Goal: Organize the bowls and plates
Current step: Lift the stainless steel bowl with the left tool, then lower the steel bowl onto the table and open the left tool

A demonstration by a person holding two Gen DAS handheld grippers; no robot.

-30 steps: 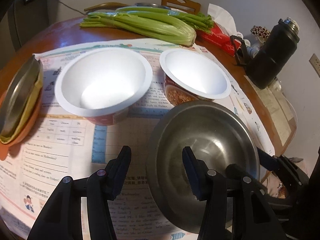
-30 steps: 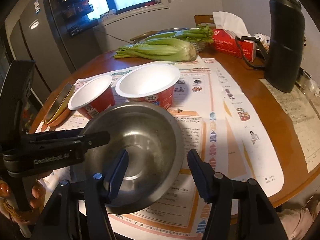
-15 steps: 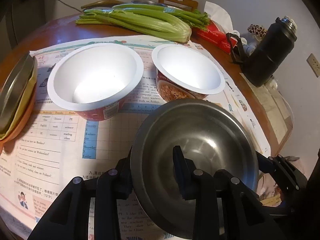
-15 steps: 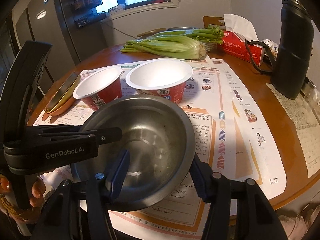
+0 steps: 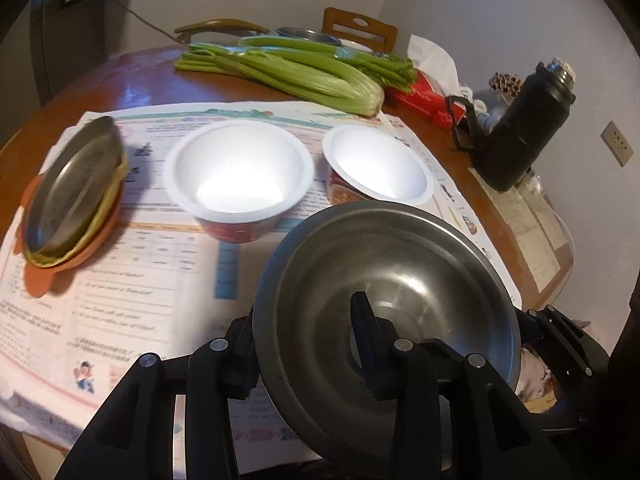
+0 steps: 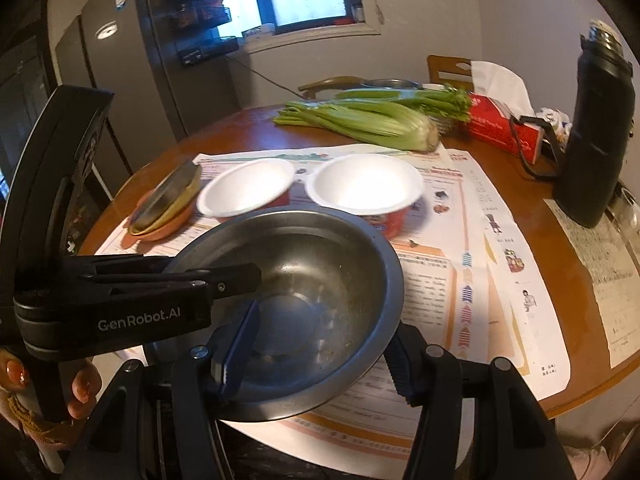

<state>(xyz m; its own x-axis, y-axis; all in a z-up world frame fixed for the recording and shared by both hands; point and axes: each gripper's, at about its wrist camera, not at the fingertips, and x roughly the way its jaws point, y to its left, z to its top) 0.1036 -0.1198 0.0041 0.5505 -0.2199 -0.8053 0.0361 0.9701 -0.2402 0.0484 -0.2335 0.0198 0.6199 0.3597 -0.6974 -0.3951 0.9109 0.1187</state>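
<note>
Left wrist view: my left gripper (image 5: pixel 304 344) clamps the near rim of the steel bowl (image 5: pixel 400 280), one finger outside the wall, the other inside; the jaws are easing open a touch but the pads are on the rim. The bowl is tilted and sits above the paper mat (image 5: pixel 120 300). Beyond it stand two white-lined cup bowls, the larger one (image 5: pixel 240 176) on the left and the smaller one (image 5: pixel 378 164) on the right, just beside each other. A stack of plates (image 5: pixel 72 196) sits tilted at the mat's left edge. Celery (image 5: pixel 304 72) and a black flask (image 5: pixel 524 124) are further back. Right wrist view: my right gripper (image 6: pixel 320 344) is closed on the bowl's near-right rim, one finger inside, one outside. The left gripper's body comes in from the left onto the opposite rim, with a hand (image 6: pixel 80 384) below it.
</note>
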